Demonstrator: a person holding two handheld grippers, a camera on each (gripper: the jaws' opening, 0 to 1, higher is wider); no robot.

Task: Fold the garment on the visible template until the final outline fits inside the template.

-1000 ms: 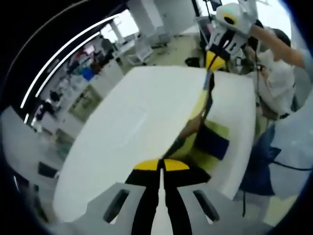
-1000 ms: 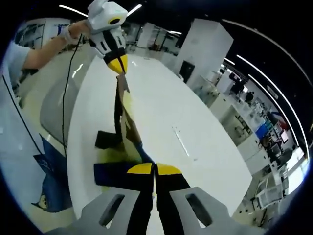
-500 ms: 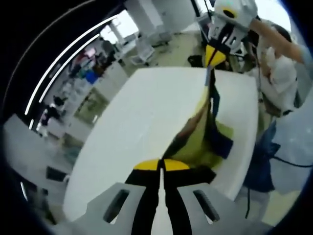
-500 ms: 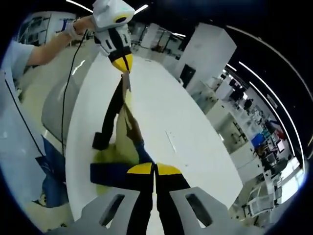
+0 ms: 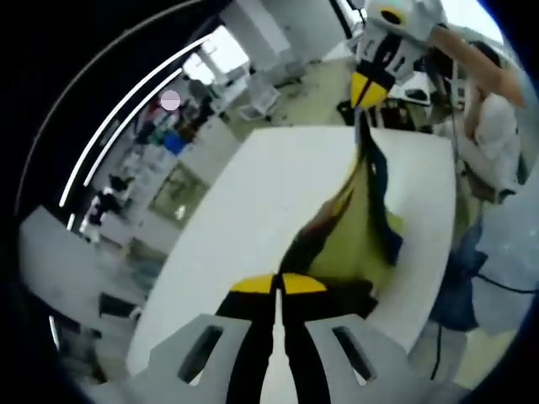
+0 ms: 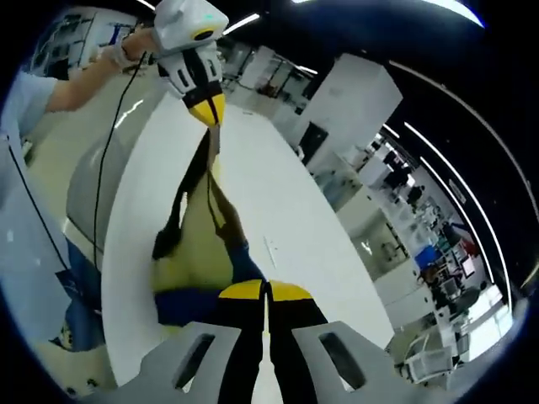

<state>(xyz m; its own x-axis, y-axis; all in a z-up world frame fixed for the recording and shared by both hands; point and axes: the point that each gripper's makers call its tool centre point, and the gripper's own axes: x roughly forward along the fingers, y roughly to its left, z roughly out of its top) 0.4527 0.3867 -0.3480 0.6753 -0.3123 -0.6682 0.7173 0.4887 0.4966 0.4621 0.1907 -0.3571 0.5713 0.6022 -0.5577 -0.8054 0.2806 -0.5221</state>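
A yellow and navy garment point(image 5: 349, 231) hangs stretched between my two grippers above the white table point(image 5: 244, 210). In the left gripper view my left gripper point(image 5: 278, 284) is shut on one end of the cloth at the bottom. My right gripper point(image 5: 368, 91) pinches the other end at the top right. In the right gripper view my right gripper point(image 6: 266, 290) is shut on the garment point(image 6: 198, 248). My left gripper point(image 6: 208, 109) holds the far end at the top. The cloth's lower edge sags toward the table point(image 6: 286, 219). I cannot make out a template outline.
A person in pale clothes point(image 5: 497, 126) stands past the table's right edge, a cable hanging by them. A grey rounded seat point(image 6: 84, 189) sits beside the table's near edge. Desks, shelves and other people fill the room beyond the table's far end.
Both grippers have risen and carried the garment up with them. The cloth now hangs almost free of the table instead of lying partly on it.
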